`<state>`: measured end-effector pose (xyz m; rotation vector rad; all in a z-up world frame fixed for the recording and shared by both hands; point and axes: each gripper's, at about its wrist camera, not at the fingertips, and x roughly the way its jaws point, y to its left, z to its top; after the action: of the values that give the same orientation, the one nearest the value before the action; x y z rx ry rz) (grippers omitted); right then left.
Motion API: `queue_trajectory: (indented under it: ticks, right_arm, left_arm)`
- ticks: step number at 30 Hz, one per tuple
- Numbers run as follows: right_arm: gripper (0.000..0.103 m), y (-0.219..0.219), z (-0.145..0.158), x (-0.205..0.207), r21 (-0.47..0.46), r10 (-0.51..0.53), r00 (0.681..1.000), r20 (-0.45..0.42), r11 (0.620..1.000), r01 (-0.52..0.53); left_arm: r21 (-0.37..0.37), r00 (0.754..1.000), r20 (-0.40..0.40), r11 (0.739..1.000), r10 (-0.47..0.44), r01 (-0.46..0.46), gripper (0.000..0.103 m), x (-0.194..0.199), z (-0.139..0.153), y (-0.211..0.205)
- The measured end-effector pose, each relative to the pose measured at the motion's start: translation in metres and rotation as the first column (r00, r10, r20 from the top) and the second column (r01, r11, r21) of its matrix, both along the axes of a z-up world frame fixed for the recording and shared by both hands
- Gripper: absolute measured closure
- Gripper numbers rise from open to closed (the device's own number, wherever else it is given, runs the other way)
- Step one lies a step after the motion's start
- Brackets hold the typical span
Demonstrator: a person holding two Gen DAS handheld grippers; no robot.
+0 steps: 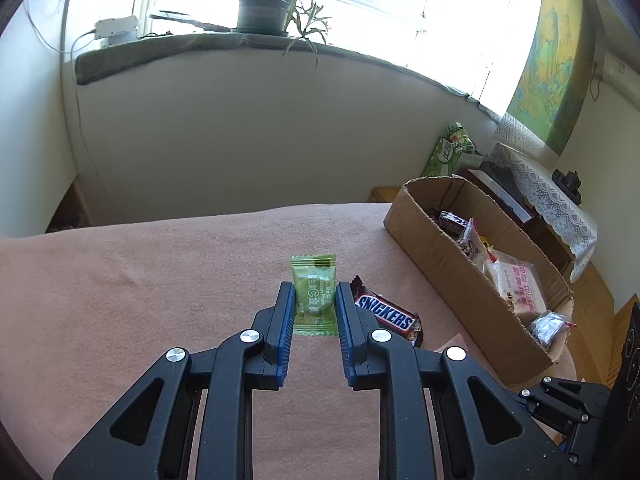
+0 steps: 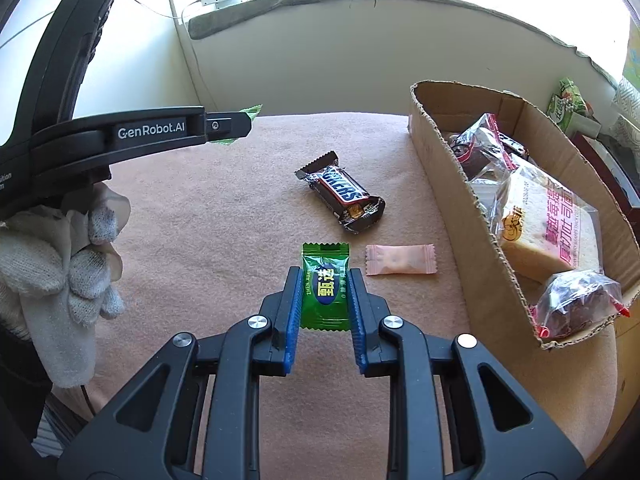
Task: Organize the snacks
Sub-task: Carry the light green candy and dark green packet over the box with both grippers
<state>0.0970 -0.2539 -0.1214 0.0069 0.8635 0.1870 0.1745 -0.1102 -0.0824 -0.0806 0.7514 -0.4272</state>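
Observation:
My left gripper (image 1: 315, 294) is shut on a light green plum candy packet (image 1: 313, 294), held above the pink cloth. My right gripper (image 2: 325, 280) is shut on a dark green candy packet (image 2: 325, 290), also lifted off the cloth. A Snickers bar (image 2: 343, 192) lies on the cloth ahead of the right gripper, and a pale pink candy (image 2: 400, 259) lies to its right. The Snickers bar (image 1: 386, 312) also shows just right of the left gripper. The left gripper (image 2: 240, 124) reaches in from the left in the right wrist view, held by a gloved hand (image 2: 72, 264).
An open cardboard box (image 2: 448, 176) on the right holds several bagged snacks, among them a wrapped cake slice (image 2: 548, 220). The same cardboard box (image 1: 440, 256) shows in the left wrist view. A windowsill with a potted plant (image 1: 266, 8) runs along the back wall. Green cartons (image 1: 450, 152) stand beyond the box.

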Motion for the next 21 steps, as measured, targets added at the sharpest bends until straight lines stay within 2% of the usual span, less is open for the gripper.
queue_trajectory:
  ticks: [8, 21]
  right_arm:
    - [0.08, -0.018, 0.021, -0.01, 0.018, -0.013, 0.999, 0.048, 1.0, 0.012]
    - [0.08, -0.059, 0.049, -0.032, 0.025, -0.073, 0.992, 0.108, 0.997, 0.07]
  left_arm:
    - [-0.016, 0.997, 0.06, 0.998, -0.052, 0.053, 0.084, -0.028, 0.025, -0.02]
    - [-0.035, 0.989, 0.075, 0.991, -0.127, 0.13, 0.084, -0.052, 0.037, -0.054]
